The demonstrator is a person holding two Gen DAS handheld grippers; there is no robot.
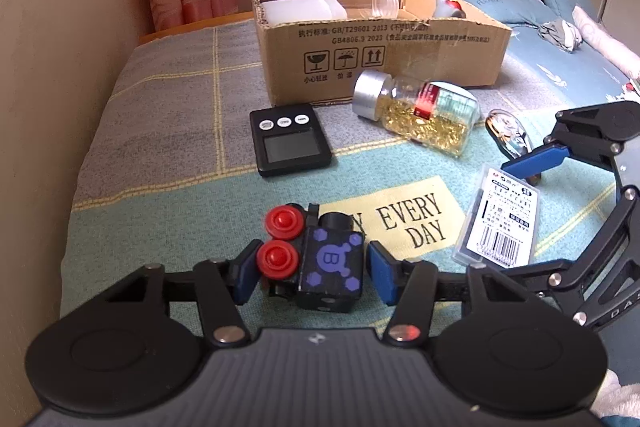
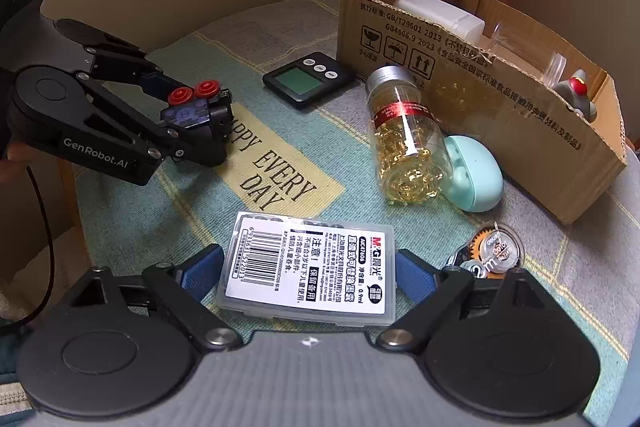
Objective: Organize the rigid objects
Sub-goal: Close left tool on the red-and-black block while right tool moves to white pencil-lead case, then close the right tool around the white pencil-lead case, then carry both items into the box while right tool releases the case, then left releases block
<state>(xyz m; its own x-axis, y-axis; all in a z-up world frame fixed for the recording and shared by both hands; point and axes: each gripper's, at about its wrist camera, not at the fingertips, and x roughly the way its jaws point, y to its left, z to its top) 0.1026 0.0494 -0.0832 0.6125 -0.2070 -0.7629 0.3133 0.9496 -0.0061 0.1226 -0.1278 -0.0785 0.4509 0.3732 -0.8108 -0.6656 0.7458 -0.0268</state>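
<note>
A black toy block [image 1: 332, 267] with purple marks and two red buttons [image 1: 278, 259] lies on the bed cover. My left gripper [image 1: 312, 269] is shut on it, one blue pad against the buttons and the other at the block's right side; the right wrist view shows the same grip [image 2: 192, 115]. A clear flat case with a white barcode label [image 2: 310, 267] lies between the blue pads of my right gripper [image 2: 308, 273]. Small gaps show on both sides, so it is open around the case. One right finger [image 1: 534, 159] shows in the left wrist view.
An open cardboard box [image 1: 384, 55] at the back holds a white container, a clear jar and a small figure. In front of it lie a black timer [image 1: 290, 139], a bottle of gold capsules [image 1: 420, 115], a mint oval case [image 2: 474, 173] and a correction tape [image 2: 490, 251]. A wall runs on the left.
</note>
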